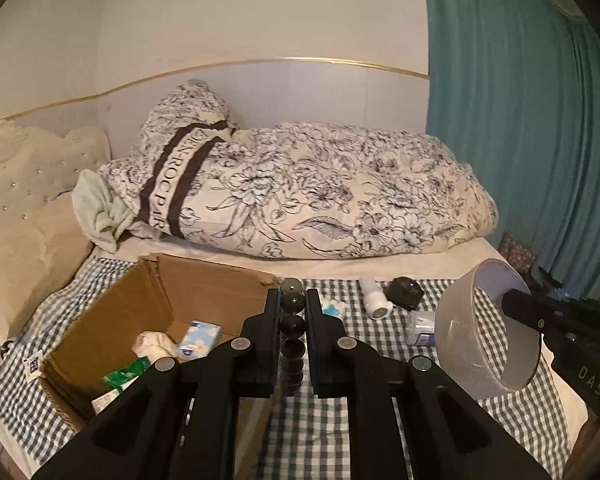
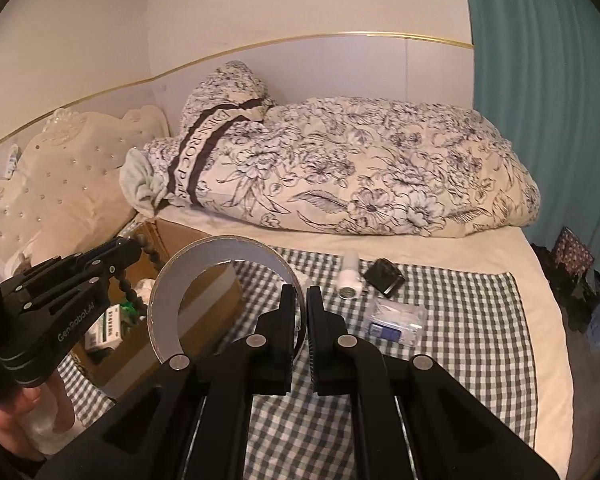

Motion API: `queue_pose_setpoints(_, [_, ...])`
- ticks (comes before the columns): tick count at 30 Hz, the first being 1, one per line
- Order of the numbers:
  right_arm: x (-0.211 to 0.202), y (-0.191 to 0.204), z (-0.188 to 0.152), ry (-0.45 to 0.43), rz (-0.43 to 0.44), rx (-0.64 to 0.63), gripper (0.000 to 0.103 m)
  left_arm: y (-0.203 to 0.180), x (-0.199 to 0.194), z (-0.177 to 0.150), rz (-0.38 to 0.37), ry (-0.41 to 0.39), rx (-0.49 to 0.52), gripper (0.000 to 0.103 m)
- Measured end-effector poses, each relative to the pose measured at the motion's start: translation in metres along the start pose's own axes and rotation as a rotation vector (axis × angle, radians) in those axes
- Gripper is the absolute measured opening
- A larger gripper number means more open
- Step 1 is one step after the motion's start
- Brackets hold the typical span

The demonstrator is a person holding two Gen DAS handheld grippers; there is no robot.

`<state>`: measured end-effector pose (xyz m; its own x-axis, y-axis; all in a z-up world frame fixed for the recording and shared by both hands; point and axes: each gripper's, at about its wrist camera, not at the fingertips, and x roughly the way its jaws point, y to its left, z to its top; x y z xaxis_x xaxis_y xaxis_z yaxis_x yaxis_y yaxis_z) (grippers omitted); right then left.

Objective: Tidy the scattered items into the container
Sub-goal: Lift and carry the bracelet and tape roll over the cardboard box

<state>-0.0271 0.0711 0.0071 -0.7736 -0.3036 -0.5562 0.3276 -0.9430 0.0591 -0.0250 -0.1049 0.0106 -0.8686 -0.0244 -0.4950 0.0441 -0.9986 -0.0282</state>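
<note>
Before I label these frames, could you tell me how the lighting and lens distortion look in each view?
Left wrist view: dim, warm light, strong fisheye bending the gold wall trim, dark corners, and the bead string in the left gripper is soft. Right wrist view: same warm cast and curvature; the tape roll in the right gripper shows no glare.

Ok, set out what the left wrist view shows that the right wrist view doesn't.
Left wrist only: the blue tissue pack inside the cardboard box, and a small packet beside the left gripper.

Right wrist only: a hand holding that gripper.

Both: bead string in the left gripper, tape roll in the right gripper, white tube.
</note>
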Motion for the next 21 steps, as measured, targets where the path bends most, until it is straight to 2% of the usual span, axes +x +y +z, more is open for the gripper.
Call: queue_pose_setpoints(21, [0.016,0.053,0.019,-0.035,0.091,-0.037,0.005,0.072,-0.024,0.018,0.127,-0.055,-0.046,0.011])
